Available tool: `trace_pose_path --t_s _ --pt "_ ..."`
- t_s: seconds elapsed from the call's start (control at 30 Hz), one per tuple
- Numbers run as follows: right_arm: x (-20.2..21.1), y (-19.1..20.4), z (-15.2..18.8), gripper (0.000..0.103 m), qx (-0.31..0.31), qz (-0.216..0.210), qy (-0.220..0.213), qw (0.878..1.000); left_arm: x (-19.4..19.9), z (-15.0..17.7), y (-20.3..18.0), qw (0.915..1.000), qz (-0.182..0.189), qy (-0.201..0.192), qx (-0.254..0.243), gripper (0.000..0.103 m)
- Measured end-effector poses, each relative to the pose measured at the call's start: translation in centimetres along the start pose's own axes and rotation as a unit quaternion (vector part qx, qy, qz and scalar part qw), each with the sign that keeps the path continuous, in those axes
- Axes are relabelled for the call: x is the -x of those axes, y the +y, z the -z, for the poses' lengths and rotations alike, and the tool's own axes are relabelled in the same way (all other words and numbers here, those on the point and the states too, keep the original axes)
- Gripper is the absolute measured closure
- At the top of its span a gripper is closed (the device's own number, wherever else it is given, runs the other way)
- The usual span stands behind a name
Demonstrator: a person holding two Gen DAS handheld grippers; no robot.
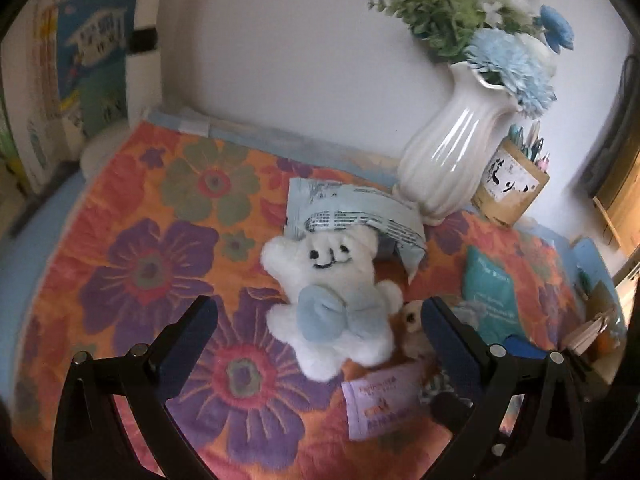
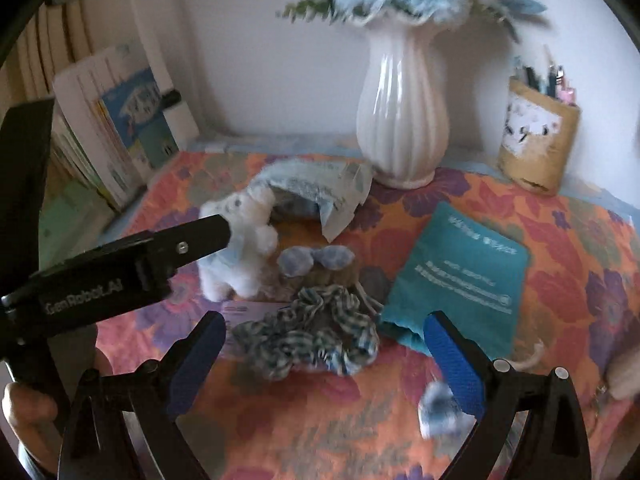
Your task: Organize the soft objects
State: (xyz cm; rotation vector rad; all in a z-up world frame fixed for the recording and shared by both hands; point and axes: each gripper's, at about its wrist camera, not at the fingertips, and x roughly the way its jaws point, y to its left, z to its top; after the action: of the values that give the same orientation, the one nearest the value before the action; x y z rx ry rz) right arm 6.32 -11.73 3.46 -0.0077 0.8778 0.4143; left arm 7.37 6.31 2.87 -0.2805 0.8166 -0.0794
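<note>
Over the plush [image 1: 326, 300], left claw [image 1: 320, 320] gapes empty. Right claw [image 2: 324, 340], wide and empty, frames the scrunchie [image 2: 308, 340]. Next: lower, close.

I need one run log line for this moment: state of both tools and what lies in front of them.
left tool: open, over white plush toy | right tool: open, over checked scrunchie | nothing held

Fluffy plush toy [image 1: 332, 300] on woven floral cloth [image 1: 160, 240]; glossy ceramic vase [image 1: 448, 160].
</note>
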Motion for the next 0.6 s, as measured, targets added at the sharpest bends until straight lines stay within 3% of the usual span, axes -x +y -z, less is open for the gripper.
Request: trace_pose_path --t_s 0.1,0.2,0.33,0.4,0.43,0.5,0.57,0.6 --pt "-1.5 -0.4 0.5 0.007 -0.005 -0.011 0.002 1.000 -1.1 0.4 0.4 0.9997 0.024 -0.002 0.007 0.002" --pt "-2.1 -1.2 0.7 0.022 -0.028 -0.020 0.001 0.999 -1.7 0.4 -0.1 0.9995 0.028 0.014 -0.002 0.002" --pt "-1.5 -2.7 1.0 0.033 -0.065 -0.053 -0.015 0.996 -2.1 0.4 -1.2 0.9995 0.004 0.014 -0.028 0.002" --pt "-1.3 -3.0 1.0 0.042 -0.076 -0.052 -0.018 0.996 -2.5 0.4 -1.3 0.9992 -0.009 0.019 -0.033 0.024" --pt "-1.3 -3.1 1.0 0.045 -0.081 -0.052 -0.020 0.995 -2.8 0.5 -1.3 0.9991 -0.003 0.027 -0.034 0.042" --pt "-0.9 -3.4 1.1 0.055 -0.088 -0.055 -0.029 0.994 -2.5 0.5 -1.3 0.9993 -0.001 0.019 -0.033 0.050" --pt "-0.2 -3.5 1.2 0.072 -0.090 -0.064 -0.045 0.993 -1.5 0.7 -1.3 0.9994 -0.002 -0.007 -0.035 0.053" --pt "0.3 -3.5 1.2 0.072 -0.089 -0.068 -0.055 0.992 -0.9 0.7 -1.3 0.9991 0.001 -0.022 -0.035 0.053"
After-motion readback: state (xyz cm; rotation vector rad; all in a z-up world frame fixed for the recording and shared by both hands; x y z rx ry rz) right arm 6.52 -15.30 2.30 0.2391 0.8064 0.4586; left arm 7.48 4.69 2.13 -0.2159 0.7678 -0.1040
